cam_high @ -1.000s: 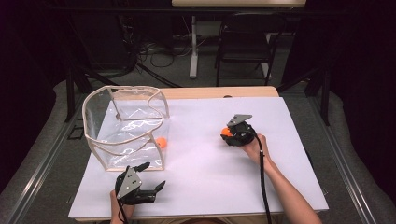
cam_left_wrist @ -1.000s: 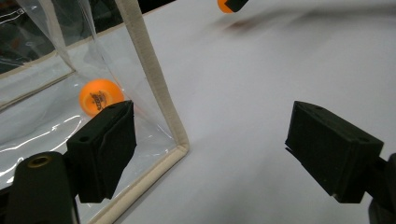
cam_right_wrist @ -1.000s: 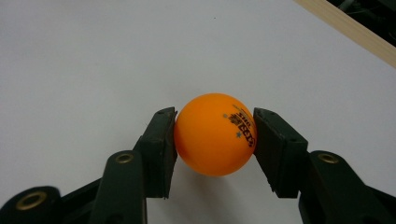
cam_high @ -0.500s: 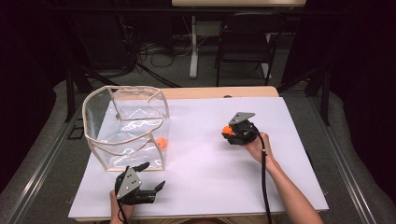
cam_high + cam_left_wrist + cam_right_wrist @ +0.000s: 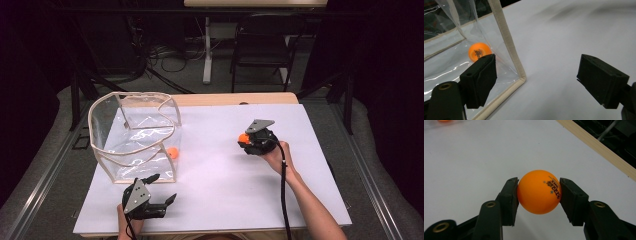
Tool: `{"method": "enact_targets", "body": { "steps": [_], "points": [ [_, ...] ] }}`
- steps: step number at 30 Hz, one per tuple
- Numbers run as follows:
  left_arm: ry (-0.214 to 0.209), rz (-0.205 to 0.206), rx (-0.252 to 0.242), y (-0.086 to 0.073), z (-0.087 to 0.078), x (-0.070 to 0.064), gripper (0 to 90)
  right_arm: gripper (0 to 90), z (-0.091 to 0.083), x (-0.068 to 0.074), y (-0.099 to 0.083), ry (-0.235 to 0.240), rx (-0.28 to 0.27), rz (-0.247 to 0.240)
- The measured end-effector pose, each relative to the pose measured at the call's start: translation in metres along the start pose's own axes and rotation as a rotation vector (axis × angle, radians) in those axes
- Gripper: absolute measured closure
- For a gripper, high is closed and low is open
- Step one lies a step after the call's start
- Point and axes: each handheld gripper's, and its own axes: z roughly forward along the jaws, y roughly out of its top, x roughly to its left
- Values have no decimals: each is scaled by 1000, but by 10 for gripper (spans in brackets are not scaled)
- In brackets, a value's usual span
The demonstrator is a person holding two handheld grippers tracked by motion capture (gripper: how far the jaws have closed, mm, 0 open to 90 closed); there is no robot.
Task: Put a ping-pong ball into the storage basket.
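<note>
**Mia:** What did we see on the white table (image 5: 300, 200)?

**Ben:** We saw the right gripper (image 5: 248, 141) up over the table, on the right side. Its two black jaws pinched an orange ball (image 5: 539, 191). One jaw pressed on each side of the ball. The ball had small dark print on it.

**Mia:** Did the ball touch the table?

**Ben:** We could not tell. In the high view it was just a small orange dot (image 5: 243, 138) at the front of the gripper.

**Mia:** And the left gripper (image 5: 165, 195)?

**Ben:** It was low down, near the front edge of the table, in the person's left hand (image 5: 124, 226). Its jaws were spread wide apart. Nothing was between them, just white table.

**Mia:** What was next to it?

**Ben:** A clear plastic bag (image 5: 135, 135) with a cream trim stood on the left side of the table. Its top was open. The bag's near corner (image 5: 520, 79) was just in front of the left gripper.

**Mia:** Was there something in the bag?

**Ben:** We saw a second orange ball (image 5: 477, 51) through the clear wall, down low at the bag's right side. It looked like it was inside, on the bottom. It was well apart from the ball in the right gripper.

**Mia:** What was past the table?

**Ben:** A dark chair (image 5: 260, 50) and cables (image 5: 165, 52) on the floor.
</note>
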Motion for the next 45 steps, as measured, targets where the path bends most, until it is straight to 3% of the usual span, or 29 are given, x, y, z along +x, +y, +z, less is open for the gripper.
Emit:
{"method": "enact_targets", "body": {
  "steps": [16,29,45],
  "points": [
    [5,-1,2,0,0,0,159,509,-7,7,9,16,-20,-17],
    [5,-7,-3,0,-1,1,159,509,-3,11,12,29,5,-37],
    [9,-14,0,-1,-1,2,159,509,-4,22,27,71,-11,-64]
  ]
}}
